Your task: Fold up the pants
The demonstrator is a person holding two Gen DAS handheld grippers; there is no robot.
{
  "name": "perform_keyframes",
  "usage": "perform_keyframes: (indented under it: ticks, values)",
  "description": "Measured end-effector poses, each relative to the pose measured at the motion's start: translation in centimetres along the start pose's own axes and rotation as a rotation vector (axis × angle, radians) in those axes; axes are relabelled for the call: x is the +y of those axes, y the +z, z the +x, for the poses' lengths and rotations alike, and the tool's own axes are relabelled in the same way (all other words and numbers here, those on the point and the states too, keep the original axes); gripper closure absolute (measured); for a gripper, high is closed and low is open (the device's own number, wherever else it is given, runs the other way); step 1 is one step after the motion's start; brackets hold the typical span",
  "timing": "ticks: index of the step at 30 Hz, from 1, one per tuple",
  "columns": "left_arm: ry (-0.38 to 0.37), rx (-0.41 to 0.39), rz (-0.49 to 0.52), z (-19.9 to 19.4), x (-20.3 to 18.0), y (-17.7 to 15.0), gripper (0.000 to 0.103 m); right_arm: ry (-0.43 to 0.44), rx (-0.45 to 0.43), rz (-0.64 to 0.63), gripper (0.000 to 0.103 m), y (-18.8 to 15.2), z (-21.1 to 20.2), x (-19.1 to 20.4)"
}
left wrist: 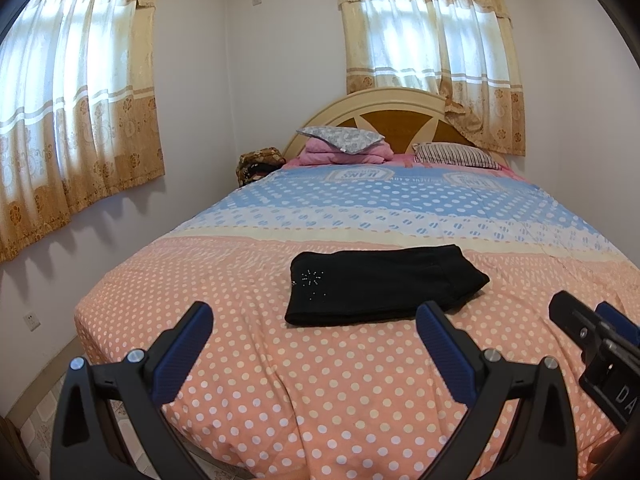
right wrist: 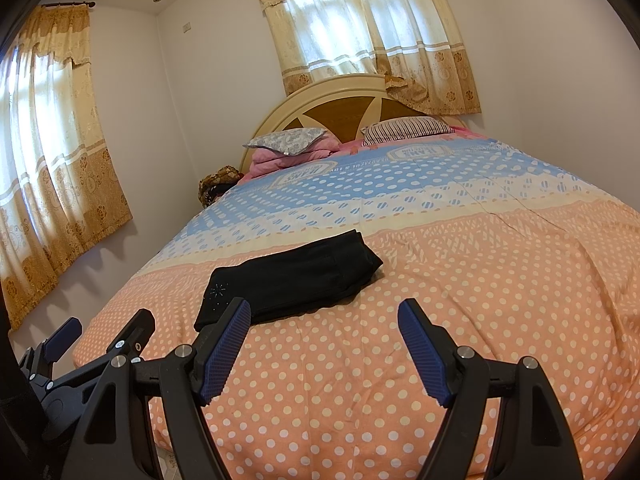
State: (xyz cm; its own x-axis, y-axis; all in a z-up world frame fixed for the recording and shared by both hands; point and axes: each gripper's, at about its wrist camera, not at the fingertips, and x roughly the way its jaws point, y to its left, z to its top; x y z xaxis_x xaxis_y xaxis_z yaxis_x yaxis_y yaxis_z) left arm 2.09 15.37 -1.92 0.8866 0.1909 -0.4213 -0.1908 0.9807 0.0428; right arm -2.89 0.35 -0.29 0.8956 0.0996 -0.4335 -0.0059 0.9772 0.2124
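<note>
Black pants (left wrist: pixel 380 284) lie folded into a flat rectangle on the orange dotted bedspread (left wrist: pixel 320 380), with a small sparkly motif near their left end. In the right wrist view the same pants (right wrist: pixel 292 280) lie left of centre. My left gripper (left wrist: pixel 316 312) hovers open over the bed's near part, short of the pants, with nothing between its blue pads. My right gripper (right wrist: pixel 324 308) is open too, and its left fingertip (right wrist: pixel 236 320) overlaps the pants' near edge in the picture. In the left wrist view the right gripper (left wrist: pixel 592 320) shows at the right edge.
The bed fills the room ahead, with a curved headboard (left wrist: pixel 392 116), a grey pillow on a pink blanket (left wrist: pixel 344 144) and a striped pillow (left wrist: pixel 456 156). Curtained windows (left wrist: pixel 72 120) are on the left and back walls. A brown bag (left wrist: pixel 258 164) sits beside the bed's far left corner.
</note>
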Motion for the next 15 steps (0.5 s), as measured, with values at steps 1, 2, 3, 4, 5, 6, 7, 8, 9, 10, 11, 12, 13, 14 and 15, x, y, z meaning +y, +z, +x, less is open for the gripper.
perform_keyframes:
  ticks: [1,2,3,4,5,6,7,8,9,10,11,12,13,14,15]
  values:
    - [-0.003,-0.002,-0.001,-0.03,0.08,0.04,0.0,0.0,0.0,0.0,0.025,0.01,-0.01,-0.01]
    - [-0.004,-0.002,0.0,0.0,0.08,0.1,0.0,0.0,0.0,0.001,0.025,-0.02,-0.01,0.01]
    - [-0.003,-0.001,-0.001,-0.01,0.11,0.12,0.0,0.0,0.001,0.001,0.025,0.03,-0.01,-0.05]
    - [-0.009,0.002,-0.002,0.0,0.14,0.1,0.0,-0.001,0.001,0.002,0.025,-0.04,-0.02,-0.03]
    - [-0.031,0.009,-0.007,0.0,0.21,0.15,0.0,-0.002,0.001,0.003,0.025,-0.07,0.0,0.01]
    - [-0.047,0.016,-0.014,0.01,0.33,0.14,0.0,-0.003,0.002,0.004,0.025,-0.12,0.0,0.07]
    - [-0.054,0.021,-0.019,0.04,0.36,0.13,0.0,-0.002,0.002,0.004,0.025,-0.18,0.01,0.14]
    - [-0.061,0.027,-0.024,0.07,0.41,0.08,0.0,-0.002,0.003,0.003,0.025,-0.19,0.0,0.14]
    - [-0.061,0.029,-0.024,0.07,0.4,0.05,0.0,-0.003,0.002,0.003,0.025,-0.15,0.01,0.13]
    - [-0.056,0.026,-0.021,0.0,0.41,0.02,0.0,-0.003,0.003,0.003,0.025,-0.17,0.01,0.17]
    - [-0.05,0.023,-0.018,-0.05,0.39,-0.01,0.0,-0.003,0.002,0.005,0.025,-0.13,0.03,0.15]
    - [-0.041,0.02,-0.013,-0.12,0.38,0.0,0.0,-0.003,0.002,0.005,0.025,-0.16,0.01,0.19]
    - [-0.039,0.019,-0.011,-0.11,0.38,0.03,0.0,-0.004,0.002,0.005,0.025,-0.1,0.04,0.15]
    - [-0.043,0.019,-0.012,-0.09,0.49,0.1,0.0,-0.004,0.002,0.005,0.025,-0.12,0.03,0.17]
    - [-0.047,0.02,-0.013,-0.08,0.52,0.1,0.0,-0.004,0.002,0.006,0.025,-0.1,0.03,0.14]
